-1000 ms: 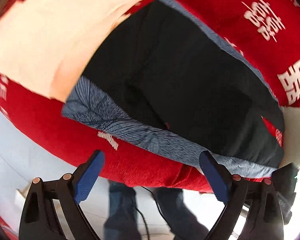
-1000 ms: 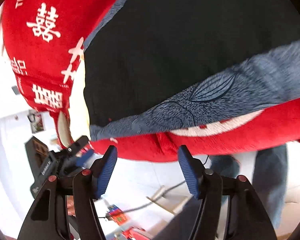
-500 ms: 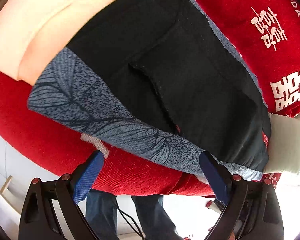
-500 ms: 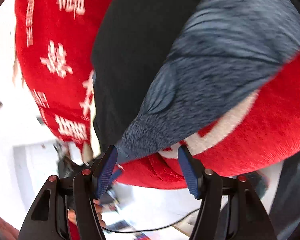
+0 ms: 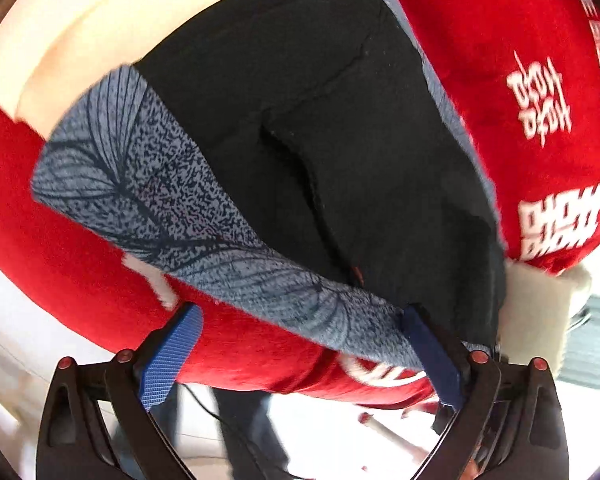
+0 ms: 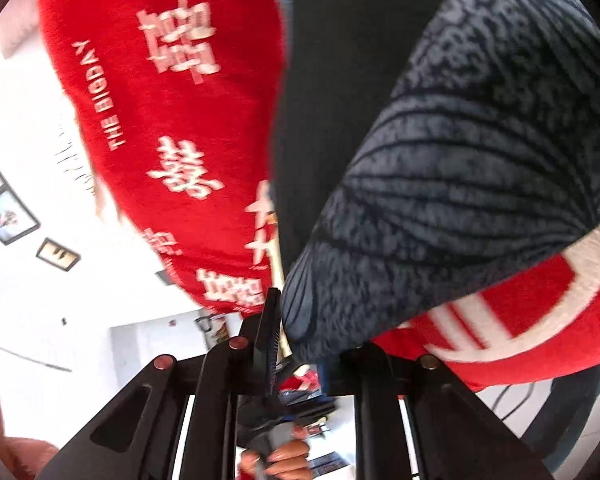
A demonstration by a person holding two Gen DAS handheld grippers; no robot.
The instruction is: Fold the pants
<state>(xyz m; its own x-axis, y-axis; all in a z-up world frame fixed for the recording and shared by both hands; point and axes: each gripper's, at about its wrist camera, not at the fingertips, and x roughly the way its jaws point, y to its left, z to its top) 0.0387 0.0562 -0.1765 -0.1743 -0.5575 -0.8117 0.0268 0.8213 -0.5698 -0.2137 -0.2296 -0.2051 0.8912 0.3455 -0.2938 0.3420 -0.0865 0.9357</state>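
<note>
Right wrist view, red blanket [image 6: 188, 128] lettered "THE BIGDAY", right gripper [image 6: 300, 344] just closing onto pants [image 6: 460, 184] corner

Left hand-held gripper [image 5: 300, 354] jaws wide apart; right hand-held gripper [image 6: 298, 344] just closing, pinching.

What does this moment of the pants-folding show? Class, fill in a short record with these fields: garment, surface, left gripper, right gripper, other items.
garment: black pants with a grey-blue leaf-print band along the near edge, lying spread out
surface: red blanket with white characters
left gripper: left gripper open, fingers either side of the band's edge, not pinching
right gripper: right gripper has just been closing; its jaws now pinch the band's corner
other items: cream cloth beyond the pants; white pad at the blanket's edge
</note>
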